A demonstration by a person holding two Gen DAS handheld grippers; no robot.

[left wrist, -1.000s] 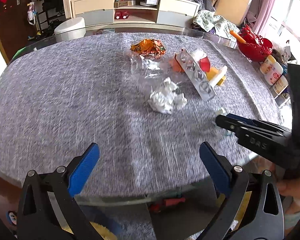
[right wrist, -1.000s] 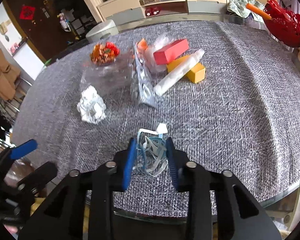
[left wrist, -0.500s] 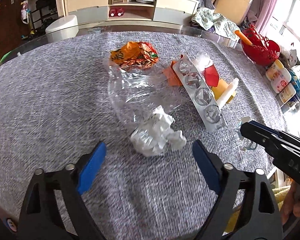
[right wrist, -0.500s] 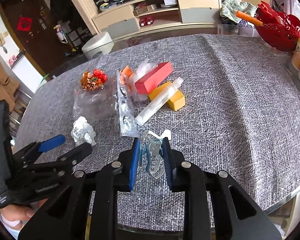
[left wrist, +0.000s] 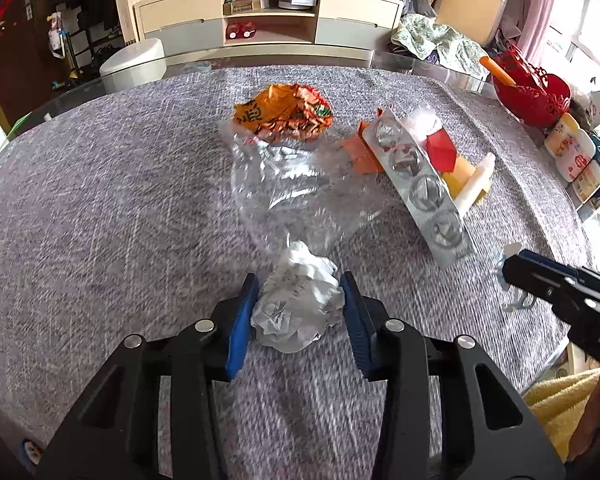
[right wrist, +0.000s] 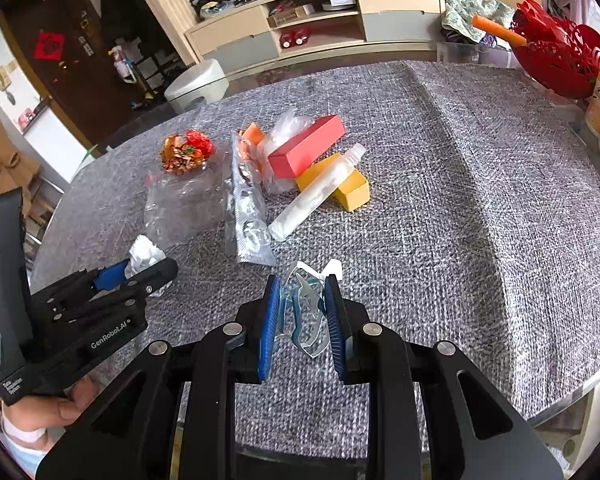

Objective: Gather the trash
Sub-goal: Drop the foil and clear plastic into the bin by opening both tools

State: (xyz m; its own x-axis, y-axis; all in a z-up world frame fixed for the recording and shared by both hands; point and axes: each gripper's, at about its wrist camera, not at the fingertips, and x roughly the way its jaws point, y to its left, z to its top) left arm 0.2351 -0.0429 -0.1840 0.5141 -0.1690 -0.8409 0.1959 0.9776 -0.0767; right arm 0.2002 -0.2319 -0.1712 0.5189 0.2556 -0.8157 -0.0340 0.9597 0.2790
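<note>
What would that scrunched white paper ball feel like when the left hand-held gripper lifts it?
Probably very light: the crumpled paper is thin sheet, mostly air. It would likely give and crush somewhat between the left hand-held gripper's blue pads, as its folds look loose. Its creased, irregular surface suggests it should neither slip easily nor roll far.

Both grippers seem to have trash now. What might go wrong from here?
1. The left gripper pinches the paper wad near its edge; it may slip out on lifting.
2. The clear bag lies against the wad and could drag along.
3. The right gripper holds only a thin plastic scrap, which could slide free.
</note>
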